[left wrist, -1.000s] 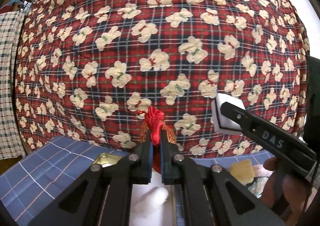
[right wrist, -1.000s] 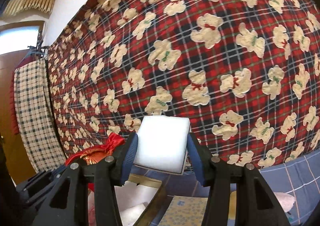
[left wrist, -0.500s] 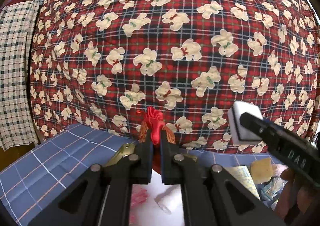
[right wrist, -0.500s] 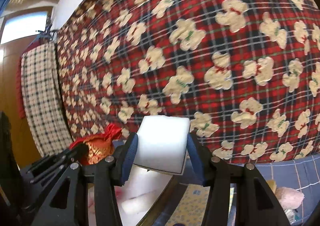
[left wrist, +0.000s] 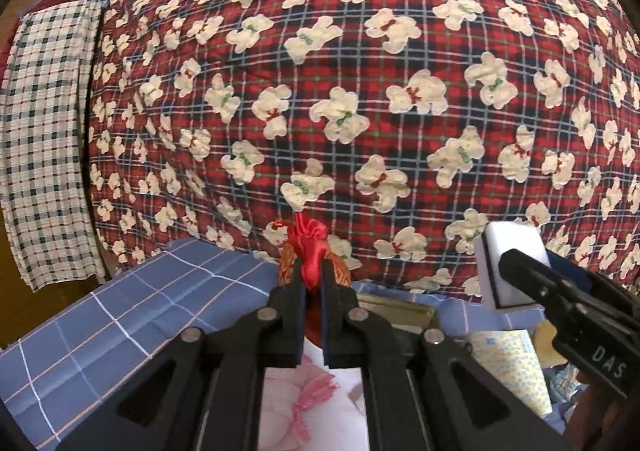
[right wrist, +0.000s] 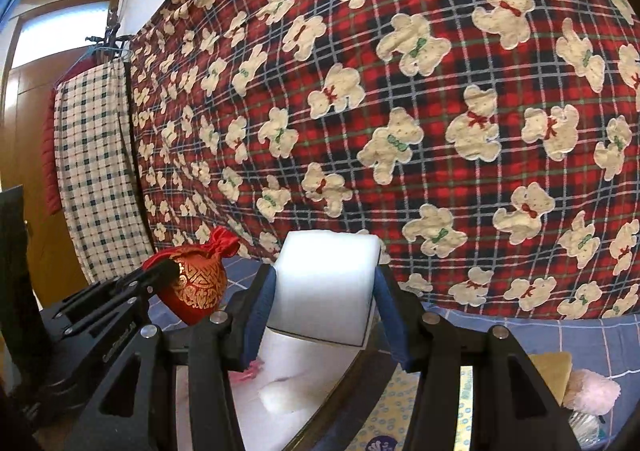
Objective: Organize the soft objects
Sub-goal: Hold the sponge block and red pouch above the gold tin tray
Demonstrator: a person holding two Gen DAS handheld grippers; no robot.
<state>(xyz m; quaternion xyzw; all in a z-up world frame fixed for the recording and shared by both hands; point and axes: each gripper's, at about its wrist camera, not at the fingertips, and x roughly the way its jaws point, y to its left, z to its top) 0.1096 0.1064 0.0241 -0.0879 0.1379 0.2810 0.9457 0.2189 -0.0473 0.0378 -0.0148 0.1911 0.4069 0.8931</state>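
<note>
Two grippers up, one soft thing in each. The left gripper (left wrist: 313,275) is pinched nearly closed on the gathered neck of one red pouch (right wrist: 195,283), gold-patterned, hanging in the air above the white tray (right wrist: 256,403). The right gripper (right wrist: 325,287) clamps one white sponge block (right wrist: 326,287) between its blue pads, also aloft. In the tray, something pink and one white lump, probably cotton. One pink fluffy item (right wrist: 592,391) lies on the blue checked cloth (left wrist: 120,315).
</note>
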